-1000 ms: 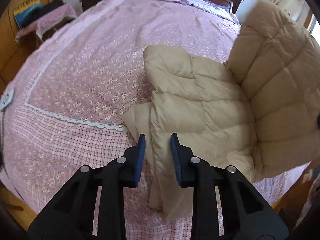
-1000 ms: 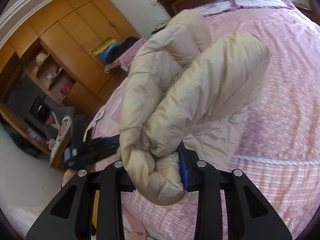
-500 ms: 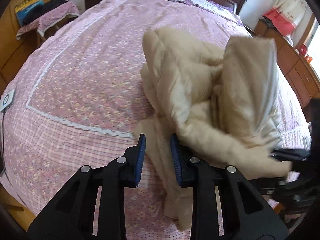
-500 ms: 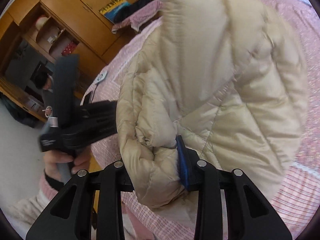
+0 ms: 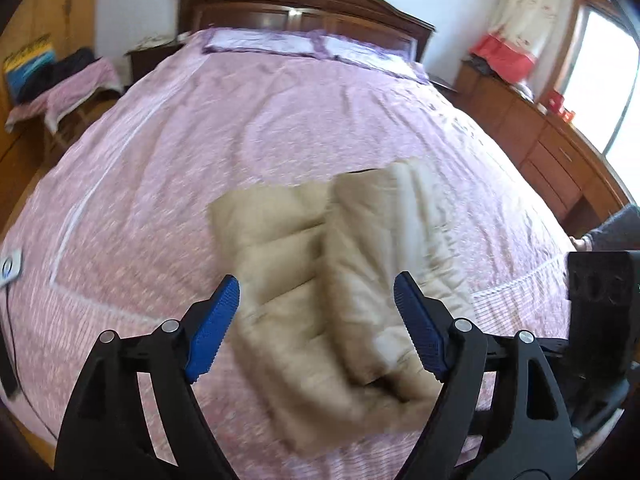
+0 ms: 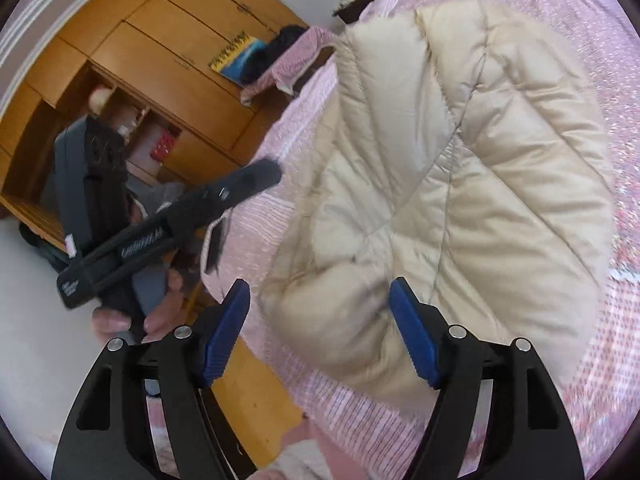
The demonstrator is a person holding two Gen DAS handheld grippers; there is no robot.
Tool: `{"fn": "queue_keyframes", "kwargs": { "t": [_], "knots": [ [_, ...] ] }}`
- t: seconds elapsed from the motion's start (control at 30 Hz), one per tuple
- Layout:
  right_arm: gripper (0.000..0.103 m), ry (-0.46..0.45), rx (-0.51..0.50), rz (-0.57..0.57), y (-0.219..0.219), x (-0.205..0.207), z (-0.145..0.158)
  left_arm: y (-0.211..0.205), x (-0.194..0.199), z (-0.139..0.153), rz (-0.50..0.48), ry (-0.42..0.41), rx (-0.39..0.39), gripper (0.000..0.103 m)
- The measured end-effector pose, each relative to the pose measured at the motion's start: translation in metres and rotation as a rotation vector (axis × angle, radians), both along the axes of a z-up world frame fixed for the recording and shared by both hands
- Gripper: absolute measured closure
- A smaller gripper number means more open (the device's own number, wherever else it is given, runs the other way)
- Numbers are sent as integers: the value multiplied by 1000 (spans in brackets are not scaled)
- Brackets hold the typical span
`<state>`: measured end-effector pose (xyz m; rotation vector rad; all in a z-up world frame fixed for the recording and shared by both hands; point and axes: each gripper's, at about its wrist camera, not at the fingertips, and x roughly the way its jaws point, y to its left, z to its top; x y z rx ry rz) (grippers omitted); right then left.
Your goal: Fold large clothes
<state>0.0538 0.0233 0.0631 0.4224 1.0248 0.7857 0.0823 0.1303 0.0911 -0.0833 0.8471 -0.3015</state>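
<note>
Both tongs spread wide, left tongs and right tongs, gripping nothing. Beneath them, folded beige quilted puffer jacket lying near foot edge of pink floral bed. Likely light, soft, slippery, springy; best pinched at thick folded edge.

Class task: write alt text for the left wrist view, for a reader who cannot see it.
A folded beige puffer jacket lies on a pink floral bedspread, seen between the open blue-padded fingers of the left hand-held gripper, which holds nothing. A dark wooden headboard stands at the far end.
</note>
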Motion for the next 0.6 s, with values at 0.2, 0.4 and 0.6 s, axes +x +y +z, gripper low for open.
{"fn": "queue_keyframes", "kwargs": {
  "t": [0.2, 0.4, 0.6],
  "knots": [
    [29, -87, -57, -152, -55, -16, 15, -38, 29, -13, -17, 61, -20, 24],
    [29, -29, -116, -366, -107, 2, -23, -52, 43, -43, -15, 154, -101, 55],
    [28, 51, -41, -289, -77, 7, -51, -21, 15, -46, 109, 138, -110, 64]
  ]
}}
